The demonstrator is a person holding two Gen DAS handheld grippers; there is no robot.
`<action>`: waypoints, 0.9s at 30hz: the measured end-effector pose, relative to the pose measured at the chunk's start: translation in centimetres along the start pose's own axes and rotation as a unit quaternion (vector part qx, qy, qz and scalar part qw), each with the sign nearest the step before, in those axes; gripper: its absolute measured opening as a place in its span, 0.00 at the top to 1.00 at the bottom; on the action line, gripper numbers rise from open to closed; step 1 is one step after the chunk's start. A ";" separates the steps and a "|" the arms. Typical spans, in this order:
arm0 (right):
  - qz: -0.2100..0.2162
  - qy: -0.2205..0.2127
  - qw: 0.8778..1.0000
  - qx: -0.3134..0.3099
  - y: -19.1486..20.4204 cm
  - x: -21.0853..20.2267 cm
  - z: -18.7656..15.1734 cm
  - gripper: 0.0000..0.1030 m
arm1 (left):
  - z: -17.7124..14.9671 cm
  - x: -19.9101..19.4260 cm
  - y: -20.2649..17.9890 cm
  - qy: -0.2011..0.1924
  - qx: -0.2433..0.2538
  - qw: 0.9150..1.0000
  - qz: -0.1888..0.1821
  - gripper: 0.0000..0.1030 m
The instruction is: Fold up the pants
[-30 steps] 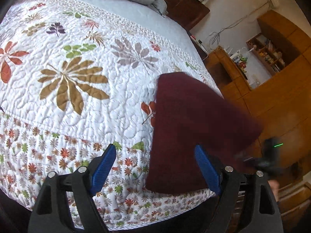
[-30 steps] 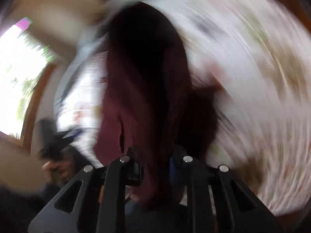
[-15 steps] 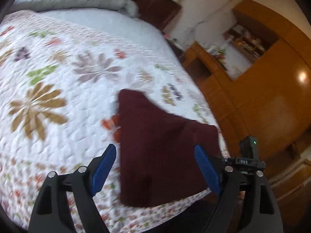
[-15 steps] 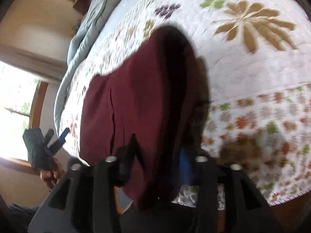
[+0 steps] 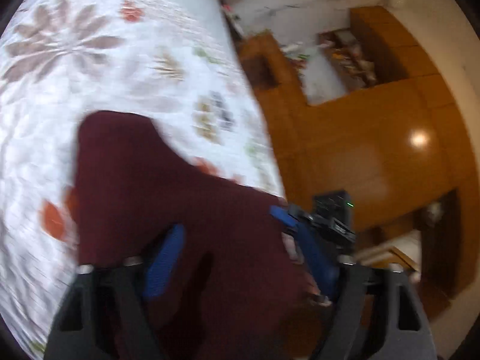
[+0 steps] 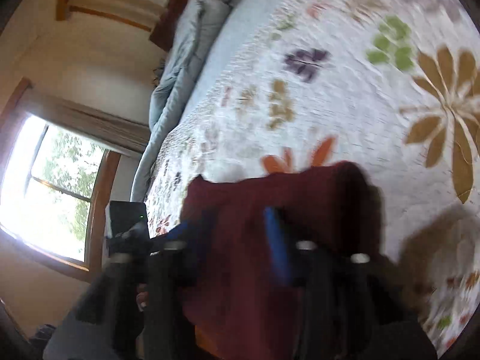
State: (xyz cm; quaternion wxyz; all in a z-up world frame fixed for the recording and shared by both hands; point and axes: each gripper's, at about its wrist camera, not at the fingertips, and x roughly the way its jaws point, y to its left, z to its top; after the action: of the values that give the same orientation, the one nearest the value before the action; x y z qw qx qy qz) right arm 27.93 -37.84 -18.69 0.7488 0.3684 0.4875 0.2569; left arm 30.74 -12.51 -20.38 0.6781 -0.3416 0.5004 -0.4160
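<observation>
Left gripper [image 5: 240, 258] now closing over pants [image 5: 168, 186], quilt [image 5: 120, 69] beneath

Ahead of you the quilted bed [image 6: 345, 96] lies wide open beyond the maroon pants [image 5: 168, 198], bare quilt all the way up. The bunched grey duvet [image 6: 183, 69] blocks the far end by the headboard. Off the bed's right edge the wooden cabinets [image 5: 375, 138] stand near, leaving only a narrow lane. The right gripper [image 5: 315, 225] sits in that lane, just beside your left gripper [image 5: 240, 258], whose jaws are closing with cloth between them.
</observation>
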 end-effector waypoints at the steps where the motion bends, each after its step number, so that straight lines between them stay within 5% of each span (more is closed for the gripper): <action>1: 0.006 -0.001 1.000 0.017 -1.6 0.0 0.1 1.00 | -0.1 -0.1 1.2 -0.005 -0.014 1.000 -0.004 0.55; 4: 0.043 -0.003 0.998 0.045 -4.6 0.3 -0.3 1.00 | -0.7 -0.5 3.2 -0.019 -0.041 0.999 -0.027 0.73; 7: 0.048 -0.007 0.998 0.042 -4.5 0.4 -0.5 1.00 | -1.2 -0.9 4.4 -0.030 -0.076 0.995 -0.053 0.75; 9: 0.037 -0.008 0.998 0.042 -4.0 0.0 -0.3 1.00 | -1.3 -1.5 4.1 -0.034 -0.080 0.995 -0.055 0.69; 11: 0.036 -0.027 0.999 0.030 -2.1 -1.6 -0.5 0.88 | -1.5 -2.6 2.7 -0.042 -0.072 0.995 -0.055 0.44; 13: 0.045 -0.039 0.998 0.014 -0.2 -2.8 -1.0 0.77 | -1.6 -3.7 0.9 -0.048 -0.052 0.996 -0.052 0.33; 17: 0.060 -0.010 0.998 -0.026 3.0 -3.4 -4.3 0.77 | -3.6 -5.6 -2.3 -0.042 -0.006 0.996 -0.078 0.27; 22: 0.025 0.039 0.998 -0.030 2.0 -0.7 -7.3 0.79 | -6.0 -4.0 -0.3 0.006 -0.030 0.997 -0.071 0.27; 23: 0.013 0.040 0.999 -0.020 1.2 -0.5 -7.6 0.89 | -6.2 -3.5 0.6 0.012 -0.040 0.997 -0.067 0.29; 24: 0.002 0.041 0.999 -0.007 0.0 -0.4 -7.8 1.00 | -6.5 -3.3 1.6 0.014 -0.049 0.997 -0.065 0.32; 27: 0.003 0.025 0.999 0.026 -2.7 -1.3 -8.0 1.00 | -6.6 -3.3 4.1 0.011 -0.089 0.992 -0.088 0.51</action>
State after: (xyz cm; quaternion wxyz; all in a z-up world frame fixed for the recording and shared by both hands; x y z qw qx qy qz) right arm 20.09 -38.00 -22.18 0.7257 0.3826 0.5113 0.2560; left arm 24.78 -8.10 -24.48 0.6001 -0.4384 0.5108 -0.4321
